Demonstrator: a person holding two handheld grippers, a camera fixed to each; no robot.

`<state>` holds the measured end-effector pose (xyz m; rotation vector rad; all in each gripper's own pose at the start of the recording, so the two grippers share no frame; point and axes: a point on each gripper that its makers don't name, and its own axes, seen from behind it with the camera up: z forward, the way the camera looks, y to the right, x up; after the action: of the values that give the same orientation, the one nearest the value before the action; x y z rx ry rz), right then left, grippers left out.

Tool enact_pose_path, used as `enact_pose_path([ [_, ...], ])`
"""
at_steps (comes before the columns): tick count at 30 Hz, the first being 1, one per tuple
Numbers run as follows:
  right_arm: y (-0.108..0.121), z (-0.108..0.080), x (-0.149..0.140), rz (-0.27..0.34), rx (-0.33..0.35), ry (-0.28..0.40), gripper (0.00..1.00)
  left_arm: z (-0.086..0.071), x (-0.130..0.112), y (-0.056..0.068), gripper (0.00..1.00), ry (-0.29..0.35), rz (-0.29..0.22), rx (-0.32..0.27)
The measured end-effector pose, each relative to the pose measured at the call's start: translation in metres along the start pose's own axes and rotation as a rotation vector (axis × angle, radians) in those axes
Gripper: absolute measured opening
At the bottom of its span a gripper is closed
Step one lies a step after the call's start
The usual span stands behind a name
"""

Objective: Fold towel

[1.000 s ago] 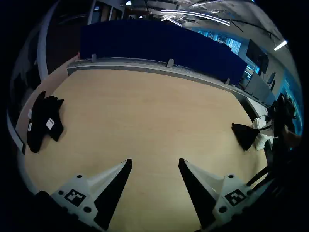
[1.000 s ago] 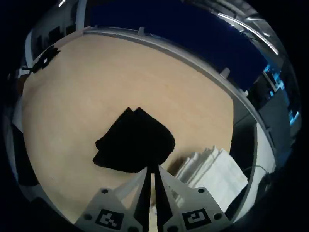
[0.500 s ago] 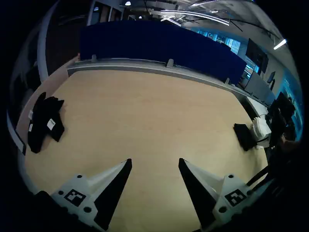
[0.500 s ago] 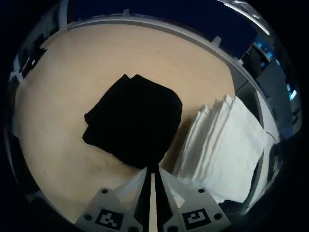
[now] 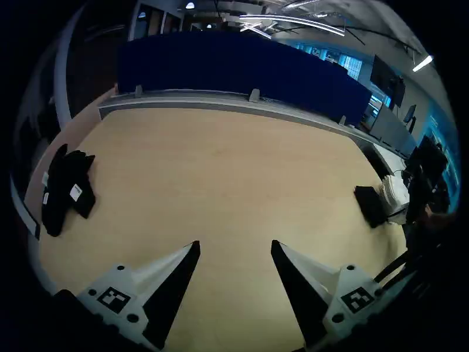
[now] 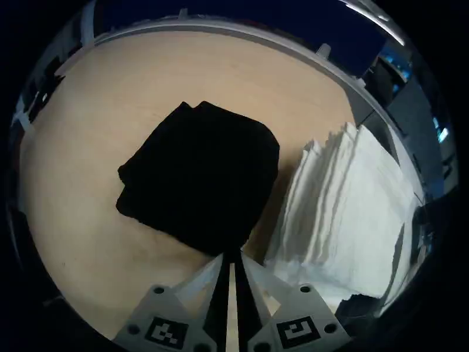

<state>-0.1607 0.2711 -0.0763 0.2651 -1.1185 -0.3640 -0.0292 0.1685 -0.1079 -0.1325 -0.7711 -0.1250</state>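
Since half a second ago the black towel (image 6: 202,176) sits slightly larger in my right gripper view; it lies flat on the bench (image 6: 76,176), just beside the white stack (image 6: 352,199); right gripper (image 6: 233,258) fingers nearly together, tips at its near edge, grip unclear; left gripper (image 5: 234,249) fingers wide, towel well off to their right.

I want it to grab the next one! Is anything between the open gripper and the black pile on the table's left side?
Nothing visible is. Bare table stretches from the open left gripper to the black pile, off to its left.
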Motion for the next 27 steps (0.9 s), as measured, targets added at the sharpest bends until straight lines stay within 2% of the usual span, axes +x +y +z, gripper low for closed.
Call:
enact_pose_path([
  [5,0.001,-0.002,0.000,-0.001,-0.010,0.000,0.06,0.003,0.000,0.000,0.89,-0.002,0.003,-0.001],
  [8,0.003,-0.005,0.002,-0.007,-0.023,0.008,0.10,0.004,0.001,0.000,0.89,-0.002,0.004,-0.004],
  [15,0.004,-0.015,0.003,-0.045,-0.047,0.016,0.39,0.005,0.002,0.003,0.89,-0.002,0.007,-0.013],
  [21,0.001,-0.020,0.005,-0.084,-0.059,0.014,0.43,0.006,0.002,0.006,0.89,-0.003,0.010,-0.021],
  [24,-0.001,-0.022,0.010,-0.096,-0.057,0.021,0.55,0.006,0.003,0.006,0.89,-0.003,0.012,-0.021],
  [27,-0.003,-0.024,0.017,-0.104,-0.059,0.033,0.62,0.006,0.003,0.005,0.89,-0.001,0.008,-0.020],
])
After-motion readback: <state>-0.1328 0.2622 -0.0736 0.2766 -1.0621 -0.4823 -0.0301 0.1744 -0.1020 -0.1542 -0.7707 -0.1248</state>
